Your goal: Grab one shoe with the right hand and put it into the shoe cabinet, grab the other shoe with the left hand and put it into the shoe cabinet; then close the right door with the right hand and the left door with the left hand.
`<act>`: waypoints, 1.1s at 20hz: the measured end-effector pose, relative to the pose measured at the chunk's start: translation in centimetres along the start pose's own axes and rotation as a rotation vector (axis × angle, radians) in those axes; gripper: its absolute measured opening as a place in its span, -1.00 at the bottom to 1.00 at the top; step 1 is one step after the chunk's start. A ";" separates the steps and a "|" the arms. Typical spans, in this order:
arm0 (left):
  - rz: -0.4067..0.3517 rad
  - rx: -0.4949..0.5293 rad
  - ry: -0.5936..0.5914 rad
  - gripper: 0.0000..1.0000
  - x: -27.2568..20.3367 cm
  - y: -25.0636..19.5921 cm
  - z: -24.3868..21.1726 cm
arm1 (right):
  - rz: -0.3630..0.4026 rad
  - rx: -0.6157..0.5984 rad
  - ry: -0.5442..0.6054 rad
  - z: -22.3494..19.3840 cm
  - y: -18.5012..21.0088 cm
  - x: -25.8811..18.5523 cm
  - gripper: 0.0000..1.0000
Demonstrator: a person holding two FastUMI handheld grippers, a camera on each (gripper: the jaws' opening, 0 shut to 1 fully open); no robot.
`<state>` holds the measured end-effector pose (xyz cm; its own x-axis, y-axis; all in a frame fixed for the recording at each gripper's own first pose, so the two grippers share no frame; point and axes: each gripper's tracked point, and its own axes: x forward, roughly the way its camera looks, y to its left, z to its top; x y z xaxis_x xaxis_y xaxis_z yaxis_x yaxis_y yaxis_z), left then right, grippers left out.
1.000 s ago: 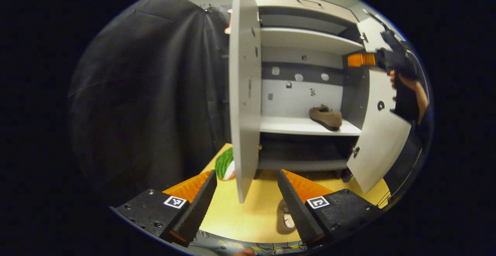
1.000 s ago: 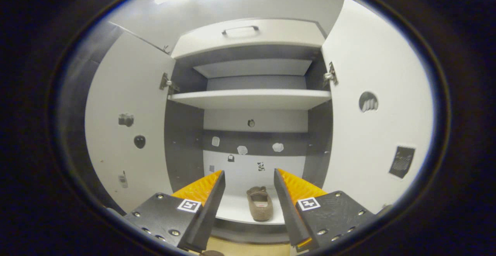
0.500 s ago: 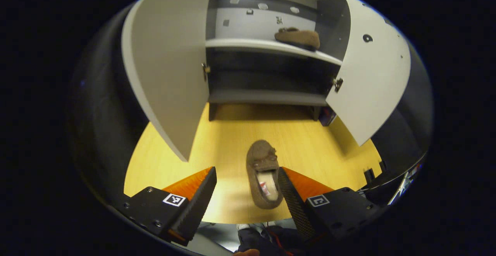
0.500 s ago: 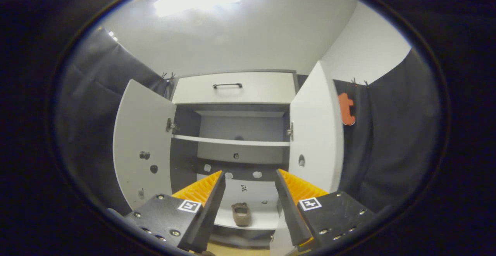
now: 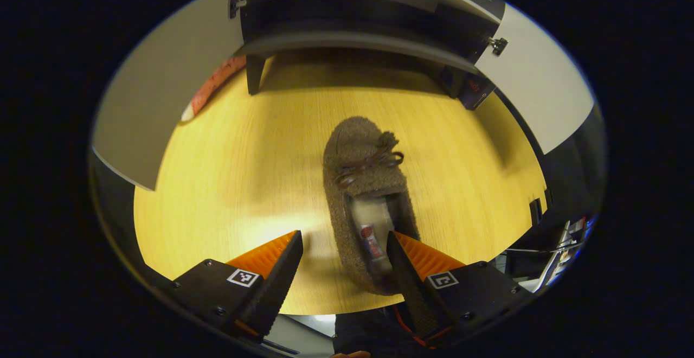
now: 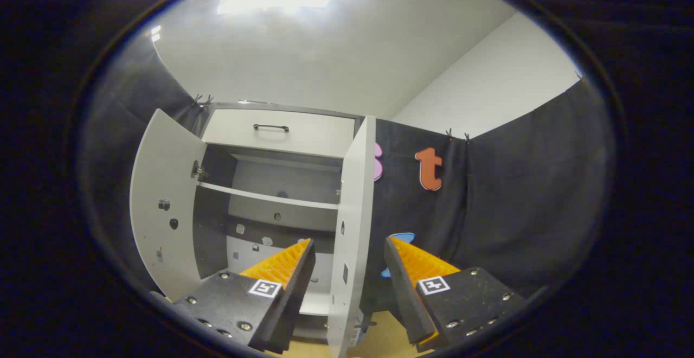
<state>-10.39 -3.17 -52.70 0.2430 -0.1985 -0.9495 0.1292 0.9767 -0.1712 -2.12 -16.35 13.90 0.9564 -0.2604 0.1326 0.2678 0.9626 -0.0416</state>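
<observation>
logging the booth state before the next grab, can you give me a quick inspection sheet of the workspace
surface: yellow wooden floor, bare around the shoe.
job's things: brown fuzzy slipper shoe with a lace bow lies on the floor, toe toward the grey shoe cabinet; both white cabinet doors stand open, left door, right door.
clutter: a red and white item on the floor beside the left door, too blurred to identify.
grippers: left claw open, low over the shoe's heel; right claw open, empty, facing the right door's edge.
cables: red and black wires at the left claw's base.
surroundings: black cloth wall, white ceiling.
</observation>
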 end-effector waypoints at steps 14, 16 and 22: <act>-0.118 -0.291 0.107 -0.65 1.5 -0.9 -1.4 | -0.004 -0.056 0.064 -2.3 -0.1 0.2 0.48; -0.103 -0.295 0.078 -0.77 1.4 0.0 -0.9 | -0.004 -0.058 0.066 -2.7 0.0 0.5 0.48; -0.122 -0.296 -0.045 -0.97 -1.9 1.2 3.8 | 0.002 -0.049 0.064 -2.9 0.3 0.9 0.55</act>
<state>-7.01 -1.91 -50.05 0.2864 -0.3124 -0.9057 -0.1236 0.9254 -0.3583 -0.79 -16.51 11.14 0.9619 -0.2645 0.0693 0.2701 0.9586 -0.0902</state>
